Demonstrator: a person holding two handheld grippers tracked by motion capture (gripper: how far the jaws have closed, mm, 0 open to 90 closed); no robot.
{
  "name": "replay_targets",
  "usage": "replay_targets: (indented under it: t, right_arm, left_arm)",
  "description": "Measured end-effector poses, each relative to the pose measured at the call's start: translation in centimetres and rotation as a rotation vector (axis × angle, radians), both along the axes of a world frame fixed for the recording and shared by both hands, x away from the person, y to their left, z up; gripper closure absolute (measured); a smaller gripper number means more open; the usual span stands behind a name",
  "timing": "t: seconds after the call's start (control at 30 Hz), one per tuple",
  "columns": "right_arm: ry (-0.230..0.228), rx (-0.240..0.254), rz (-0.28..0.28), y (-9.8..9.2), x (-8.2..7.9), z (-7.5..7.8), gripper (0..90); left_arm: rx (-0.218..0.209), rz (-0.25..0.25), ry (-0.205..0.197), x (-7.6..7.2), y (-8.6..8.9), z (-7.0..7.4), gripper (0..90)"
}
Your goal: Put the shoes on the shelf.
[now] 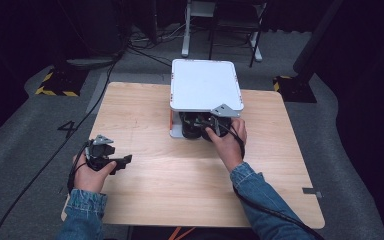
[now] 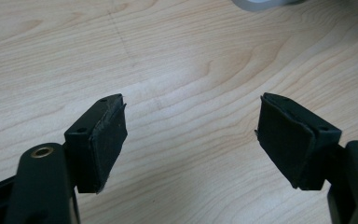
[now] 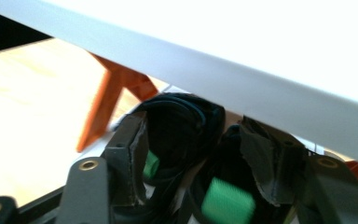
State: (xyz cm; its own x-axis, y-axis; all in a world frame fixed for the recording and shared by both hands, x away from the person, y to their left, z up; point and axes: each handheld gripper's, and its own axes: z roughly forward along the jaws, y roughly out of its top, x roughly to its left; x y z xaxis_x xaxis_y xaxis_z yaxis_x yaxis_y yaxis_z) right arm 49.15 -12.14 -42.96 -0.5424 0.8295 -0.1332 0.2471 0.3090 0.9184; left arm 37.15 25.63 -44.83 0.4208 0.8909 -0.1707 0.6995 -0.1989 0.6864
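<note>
Here, I am reaching my right gripper point(image 1: 211, 128) in under the top plate of the white two-tier rack point(image 1: 205, 85), where two black shoe-like items point(image 1: 191, 127) are sitting on the lower tier. In the right gripper view, its jaws are standing partway apart on either side of the near rim of one black item point(image 3: 182, 121). The pads are not clamping it, as far as I can tell. A green patch is showing inside each item, though the blur is keeping me from naming them more surely. An orange leg point(image 3: 105, 107) is holding the plate up at the rack's left corner.

I am holding my left gripper point(image 1: 125, 162) low over the table, well to the left of the rack and nearer to me. Its jaws are gaping wide, with nothing between them and bare wood beneath them point(image 2: 191, 140).

I am judging the stowing as nearly done. Both black items are lying under the rack's plate, and what is remaining for me is to draw the right gripper out from the rack.

The rack is standing on a pale wooden table point(image 1: 180, 195), towards its far edge. Beyond and around it, grey carpet point(image 1: 30, 125) is spreading into a dark room. Left of the rack, black cables point(image 1: 97, 95) are trailing past a patch of yellow-and-black hazard tape point(image 1: 55, 91). Behind the rack, white desk legs point(image 1: 185, 45) are rising.
</note>
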Motion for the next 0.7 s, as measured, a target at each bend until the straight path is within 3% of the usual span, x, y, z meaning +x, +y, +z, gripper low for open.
replay_targets:
  t: [0.07, 0.23, 0.33, 0.47, 0.63, 0.7]
  right_arm:
    - [0.027, 0.017, 0.023, -0.4, -0.7, 0.6, 40.7]
    - [0.051, -0.018, 0.092, -0.9, -2.4, 1.5, 39.1]
    - [0.09, 0.029, 0.144, -1.7, -4.1, 2.3, 38.9]
    - [0.121, 0.055, 0.181, -3.2, -5.6, 2.9, 41.9]
    - [0.155, 0.035, 0.209, -4.9, -6.9, 2.8, 46.8]
    - [0.189, 0.036, 0.218, -6.0, -7.5, 2.1, 50.4]
  left_arm:
    - [-0.011, -0.014, -0.01, 0.3, -0.4, 0.1, 24.6]
    - [-0.009, -0.033, -0.012, 0.4, -1.2, 0.2, 24.6]
    - [-0.013, -0.049, -0.026, 0.2, -2.0, 0.5, 24.7]
    - [-0.009, -0.098, -0.06, 0.1, -3.6, 1.0, 25.6]
    - [-0.01, -0.16, -0.073, 0.1, -5.5, 0.8, 27.2]
    - [-0.003, -0.182, -0.086, 0.2, -6.6, 0.6, 29.8]
